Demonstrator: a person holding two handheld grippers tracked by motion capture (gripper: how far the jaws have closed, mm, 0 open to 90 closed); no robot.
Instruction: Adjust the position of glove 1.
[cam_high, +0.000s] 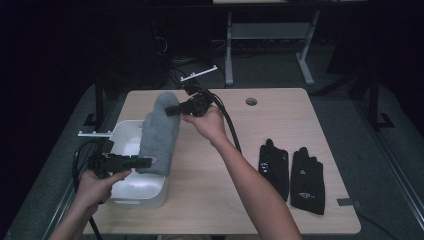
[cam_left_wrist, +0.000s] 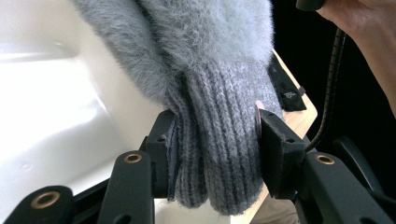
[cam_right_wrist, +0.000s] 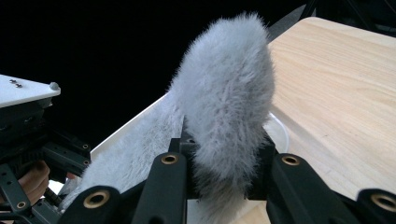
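Overall, the table (cam_high: 210, 190) has bare wood between the white bin (cam_high: 137, 187) at its left edge and two black gloves (cam_high: 292, 172) at right. A grey mitten (cam_high: 160, 132) hangs over the bin, the left gripper (cam_left_wrist: 212, 140) clamping its ribbed cuff, the right gripper (cam_right_wrist: 224, 168) pinching its fluffy tip.

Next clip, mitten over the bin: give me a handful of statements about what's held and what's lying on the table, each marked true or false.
1. The left gripper is clamped on the ribbed cuff of the grey mitten. True.
2. The right gripper holds a black glove. False: it grips the mitten's fluffy end.
3. Two black gloves lie flat on the table to the right. True.
4. The mitten lies folded inside the white bin. False: it is held stretched between both grippers above the bin.
5. The bin stands at the table's right edge. False: it stands at the left.
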